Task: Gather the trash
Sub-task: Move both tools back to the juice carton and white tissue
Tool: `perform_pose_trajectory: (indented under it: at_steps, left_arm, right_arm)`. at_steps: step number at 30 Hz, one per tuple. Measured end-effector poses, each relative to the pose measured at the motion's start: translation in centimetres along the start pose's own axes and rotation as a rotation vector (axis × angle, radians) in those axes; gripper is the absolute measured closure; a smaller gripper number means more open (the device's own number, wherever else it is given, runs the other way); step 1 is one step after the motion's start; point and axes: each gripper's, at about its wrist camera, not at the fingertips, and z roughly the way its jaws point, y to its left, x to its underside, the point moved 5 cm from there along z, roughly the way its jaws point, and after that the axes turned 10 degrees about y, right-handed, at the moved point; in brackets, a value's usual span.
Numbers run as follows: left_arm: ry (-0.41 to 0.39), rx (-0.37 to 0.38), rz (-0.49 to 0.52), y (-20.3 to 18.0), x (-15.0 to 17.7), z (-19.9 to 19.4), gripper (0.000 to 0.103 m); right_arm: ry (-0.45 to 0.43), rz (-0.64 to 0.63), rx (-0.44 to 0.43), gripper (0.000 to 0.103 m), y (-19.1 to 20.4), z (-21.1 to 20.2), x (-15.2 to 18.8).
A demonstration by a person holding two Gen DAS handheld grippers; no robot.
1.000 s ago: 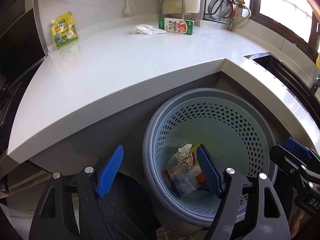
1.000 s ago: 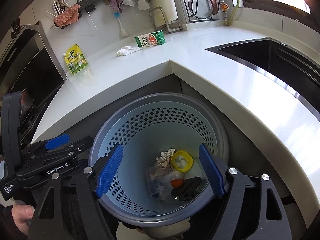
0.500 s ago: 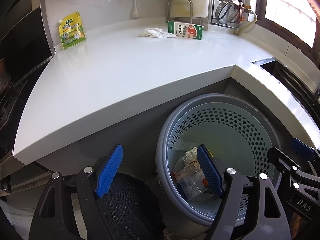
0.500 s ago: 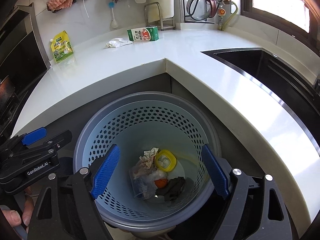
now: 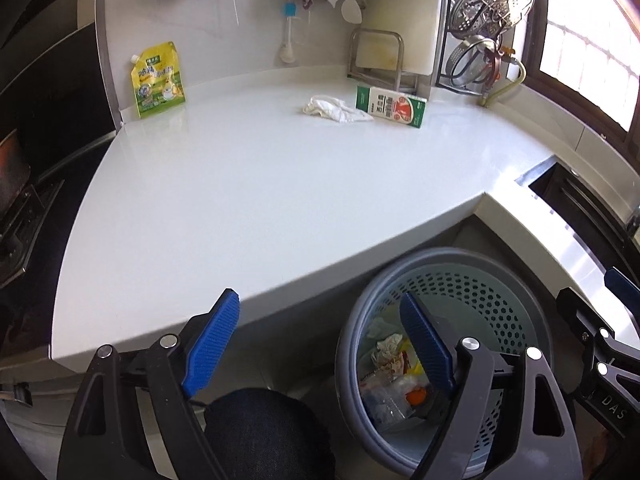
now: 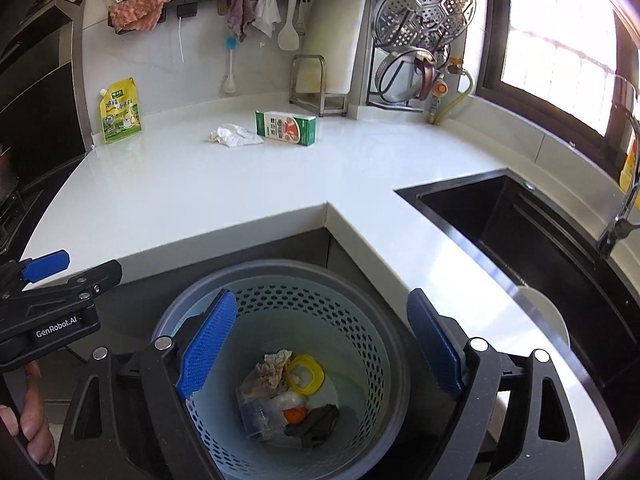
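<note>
A grey bin (image 5: pixel 532 320) with a pale perforated liner stands on the floor under the counter corner and holds several pieces of trash, among them crumpled paper and a yellow ring (image 6: pixel 306 374). On the white counter lie a crumpled white tissue (image 5: pixel 336 108) (image 6: pixel 234 136), a green and white carton (image 5: pixel 392 110) (image 6: pixel 286 128) and a yellow-green pouch (image 5: pixel 158 78) (image 6: pixel 120 110) leaning on the wall. My left gripper (image 5: pixel 318 296) hangs at the counter's front edge, left of the bin, jaws opening, nothing between them. My right gripper (image 6: pixel 322 296) hovers over the bin (image 6: pixel 280 272), jaws opening and empty.
A black sink (image 6: pixel 520 220) with a faucet (image 6: pixel 624 208) is sunk into the counter's right wing. A rack with steamer and lids (image 6: pixel 420 20) stands at the back. A dark stove (image 5: pixel 20 208) borders the left. A hand (image 6: pixel 32 420) holds the left gripper; a knee (image 5: pixel 264 432) is below.
Both grippers have risen away from the bin, which now sits lower in both views, with more of the counter showing. Both pairs of jaws stand slightly wider.
</note>
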Motion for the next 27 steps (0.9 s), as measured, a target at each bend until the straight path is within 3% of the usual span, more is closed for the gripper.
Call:
perform_pose_trajectory:
  at_steps: [6, 11, 21, 27]
  left_arm:
    - [-0.077, -0.017, 0.013, 0.1, -5.2, -0.6, 0.01]
    - [-0.104, -0.025, 0.004, 0.0, -9.7, 0.4, 0.008]
    - [-0.104, -0.057, -0.024, -0.1, -17.3, 5.4, 0.006]
    - [-0.054, -0.077, -0.036, -0.1, -20.1, 10.1, 0.006]
  right_arm:
    - [-0.06, -0.041, -0.039, 0.02, -0.4, 0.3, -5.2]
    - [-0.083, -0.092, -0.04, 0.02, -0.8, 2.1, -9.9]
    - [-0.012, -0.138, -0.175, 0.02, -0.4, 9.9, -18.1]
    - [0.027, -0.193, -0.171, 0.02, 0.3, 15.6, -21.1]
